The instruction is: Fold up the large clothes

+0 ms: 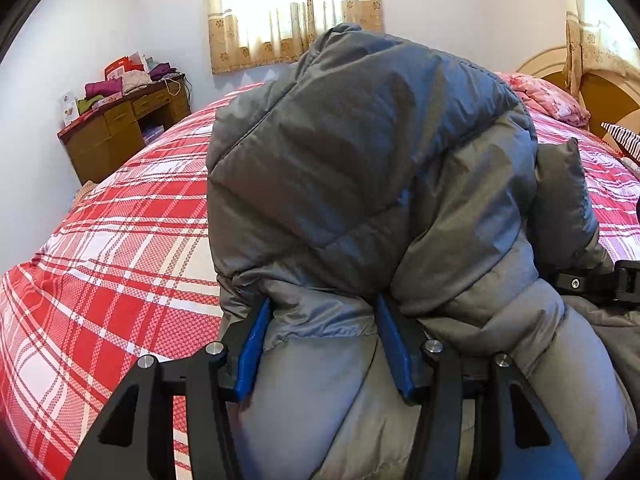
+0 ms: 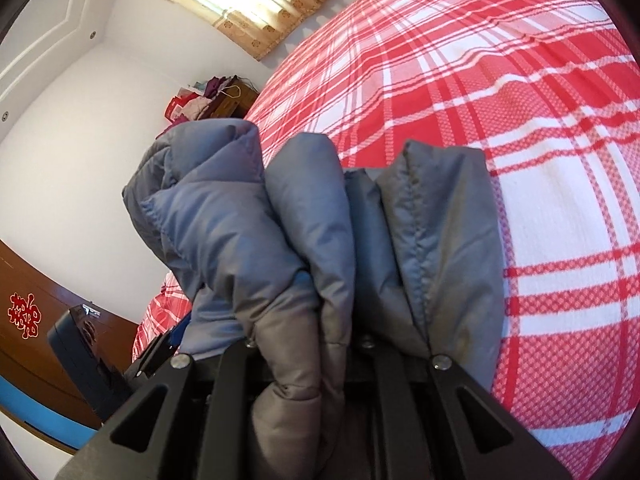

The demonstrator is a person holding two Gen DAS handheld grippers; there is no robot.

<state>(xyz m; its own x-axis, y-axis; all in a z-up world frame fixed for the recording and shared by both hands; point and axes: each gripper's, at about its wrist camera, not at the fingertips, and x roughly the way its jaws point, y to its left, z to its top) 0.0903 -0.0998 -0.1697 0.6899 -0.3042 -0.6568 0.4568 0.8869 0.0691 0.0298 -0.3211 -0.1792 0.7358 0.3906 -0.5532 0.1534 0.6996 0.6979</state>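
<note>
A grey puffer jacket is bunched up and held above the red plaid bed. My left gripper is shut on a thick fold of the jacket, its blue fingers pressing in on both sides. In the right wrist view the jacket bulges up over my right gripper, which is shut on a bundle of it; the fingertips are hidden by fabric. The right gripper's black body shows at the right edge of the left wrist view, close beside the jacket.
The bed's plaid cover fills most of both views. A wooden desk piled with clothes stands by the far wall under a curtained window. A pink pillow and a wooden headboard are at the right. A dark box sits low left.
</note>
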